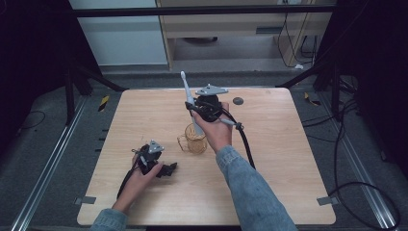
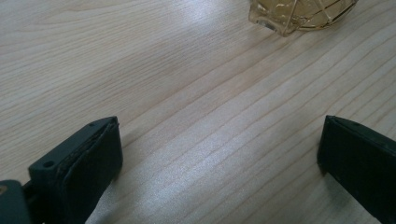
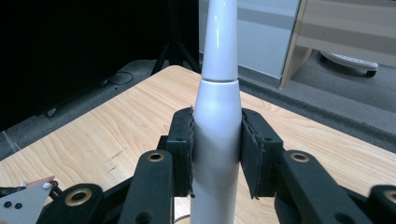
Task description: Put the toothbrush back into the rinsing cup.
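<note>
The right tool (image 1: pixel 196 111) was clamped on a white electric toothbrush (image 1: pixel 188 98), held upright above the amber glass cup (image 1: pixel 194 138), forearm stretched forward. The left tool (image 1: pixel 169 168), jaws apart, rested low on the bench (image 1: pixel 279 159), nearer the person.

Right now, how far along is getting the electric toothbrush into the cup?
Done: the right tool is shut on the toothbrush, lifted upright above the amber glass cup. In hand: holding it over the cup. Left, probably: lower it in and release. The left tool rests open on the table.
</note>
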`<state>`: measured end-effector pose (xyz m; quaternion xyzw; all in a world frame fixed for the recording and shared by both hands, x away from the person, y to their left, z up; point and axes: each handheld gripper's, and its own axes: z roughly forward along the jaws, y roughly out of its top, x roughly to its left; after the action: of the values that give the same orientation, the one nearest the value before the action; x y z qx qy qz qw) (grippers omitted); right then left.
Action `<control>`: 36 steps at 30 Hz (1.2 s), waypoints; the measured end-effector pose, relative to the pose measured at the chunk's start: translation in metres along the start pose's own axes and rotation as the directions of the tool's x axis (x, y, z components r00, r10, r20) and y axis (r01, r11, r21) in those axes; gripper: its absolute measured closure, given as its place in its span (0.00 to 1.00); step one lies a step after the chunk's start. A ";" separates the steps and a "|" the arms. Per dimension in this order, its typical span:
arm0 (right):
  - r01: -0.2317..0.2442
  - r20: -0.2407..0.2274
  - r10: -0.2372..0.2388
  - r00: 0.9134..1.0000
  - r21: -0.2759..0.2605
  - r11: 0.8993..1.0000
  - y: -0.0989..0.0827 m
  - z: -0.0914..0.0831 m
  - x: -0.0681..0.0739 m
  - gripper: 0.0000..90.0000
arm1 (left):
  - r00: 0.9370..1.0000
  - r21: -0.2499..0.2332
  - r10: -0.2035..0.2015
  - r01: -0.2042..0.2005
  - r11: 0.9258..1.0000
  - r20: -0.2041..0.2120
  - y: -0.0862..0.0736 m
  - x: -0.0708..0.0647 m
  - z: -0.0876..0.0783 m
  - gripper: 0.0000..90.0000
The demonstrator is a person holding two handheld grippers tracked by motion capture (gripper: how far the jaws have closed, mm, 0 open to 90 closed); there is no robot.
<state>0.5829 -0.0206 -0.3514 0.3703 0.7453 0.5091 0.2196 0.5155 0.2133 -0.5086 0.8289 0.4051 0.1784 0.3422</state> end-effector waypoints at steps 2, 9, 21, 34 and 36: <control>0.003 -0.003 -0.003 1.000 0.005 1.000 -0.001 0.001 0.002 0.75 | 1.000 0.000 -0.001 0.001 1.000 0.000 0.000 0.000 0.000 0.00; 0.013 -0.009 -0.013 1.000 0.024 1.000 -0.005 0.002 0.005 0.75 | 1.000 0.000 0.000 0.000 1.000 0.000 0.000 0.000 0.000 0.00; 0.040 -0.018 -0.039 0.999 0.078 0.996 -0.020 0.009 0.006 0.74 | 1.000 0.003 0.002 -0.002 1.000 0.001 0.000 0.000 0.000 0.00; 0.038 -0.020 -0.037 0.999 0.107 0.994 -0.033 0.015 0.006 0.74 | 1.000 0.003 0.003 -0.003 1.000 0.001 0.000 0.000 0.000 0.00; 0.040 -0.019 -0.038 0.999 0.110 0.993 -0.035 0.015 0.006 0.74 | 1.000 0.003 0.003 -0.003 1.000 0.001 0.000 0.000 0.000 0.00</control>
<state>0.5785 -0.0143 -0.3887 0.3627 0.7813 0.4659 0.2024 0.5155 0.2135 -0.5085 0.8300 0.4042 0.1779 0.3407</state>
